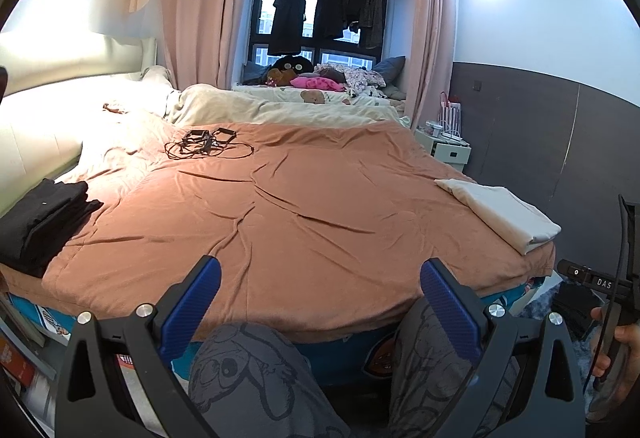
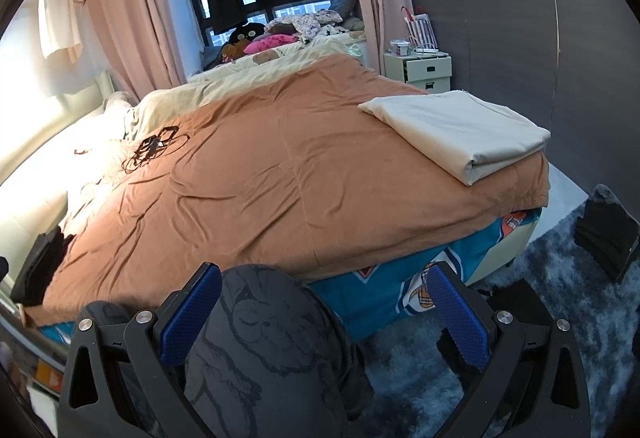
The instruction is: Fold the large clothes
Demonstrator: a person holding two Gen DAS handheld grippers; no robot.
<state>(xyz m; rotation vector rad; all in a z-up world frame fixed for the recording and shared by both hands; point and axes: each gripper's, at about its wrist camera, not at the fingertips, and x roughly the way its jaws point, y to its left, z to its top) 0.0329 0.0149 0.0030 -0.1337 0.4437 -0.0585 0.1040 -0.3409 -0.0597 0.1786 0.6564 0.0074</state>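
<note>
A folded cream cloth (image 1: pixel 502 212) (image 2: pixel 460 130) lies at the bed's right corner. A stack of folded black clothes (image 1: pixel 38 218) (image 2: pixel 38 266) sits at the bed's left edge. My left gripper (image 1: pixel 320 278) is open, held off the near edge of the bed above the person's grey patterned trouser legs (image 1: pixel 256 378), with nothing between its blue pads. My right gripper (image 2: pixel 324 290) is open too, over a trouser knee (image 2: pixel 272 338) and the bed's side, holding nothing. The right gripper's body (image 1: pixel 600 284) and the hand on it show at the right edge of the left wrist view.
An orange-brown blanket (image 1: pixel 280 206) (image 2: pixel 260 178) covers the bed. A tangle of black cables (image 1: pixel 208 144) (image 2: pixel 154 146) lies at its far left. A cream quilt (image 1: pixel 260 106), a white nightstand (image 2: pixel 428 68), a grey shaggy rug (image 2: pixel 520 318) and black items (image 2: pixel 608 238) on the floor surround it.
</note>
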